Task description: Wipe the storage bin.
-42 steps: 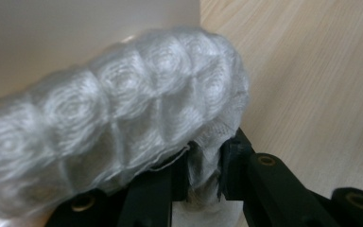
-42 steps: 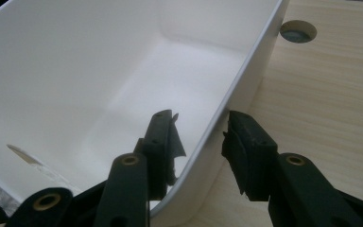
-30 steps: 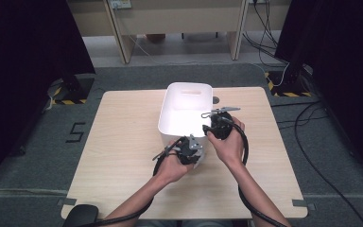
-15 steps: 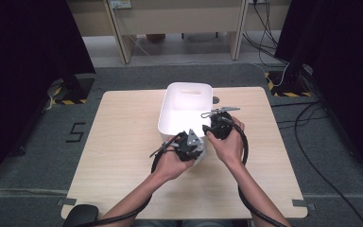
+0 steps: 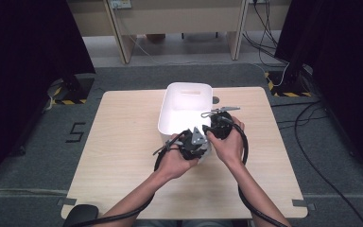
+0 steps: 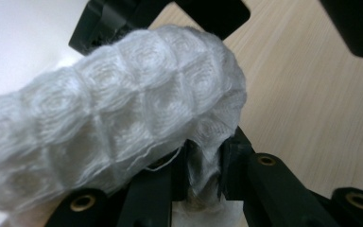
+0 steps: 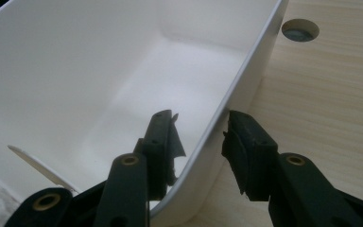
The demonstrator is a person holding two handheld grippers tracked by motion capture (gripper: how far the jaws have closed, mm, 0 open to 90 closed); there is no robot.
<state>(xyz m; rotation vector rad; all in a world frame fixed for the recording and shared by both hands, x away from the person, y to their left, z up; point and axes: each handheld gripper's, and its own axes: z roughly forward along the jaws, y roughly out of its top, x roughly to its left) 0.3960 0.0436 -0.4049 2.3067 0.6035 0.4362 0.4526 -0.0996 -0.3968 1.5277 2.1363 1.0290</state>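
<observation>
My left gripper is shut on a bunched white waffle-weave cloth, which bulges up and to the left above the jaws. In the high view this gripper hangs at the near end of the white plastic bin. My right gripper stands open astride the bin's right wall, one jaw inside and one outside. A gap shows between the inner pad and the wall. In the high view the right gripper sits at the bin's near right corner.
The bin stands in the middle of a light wooden table. A round cable hole lies in the tabletop just right of the bin's far end. Cables trail on the floor to the right of the table.
My left gripper has risen a little with the cloth, toward the bin's near rim. The right gripper has stayed where it was on the bin wall.
</observation>
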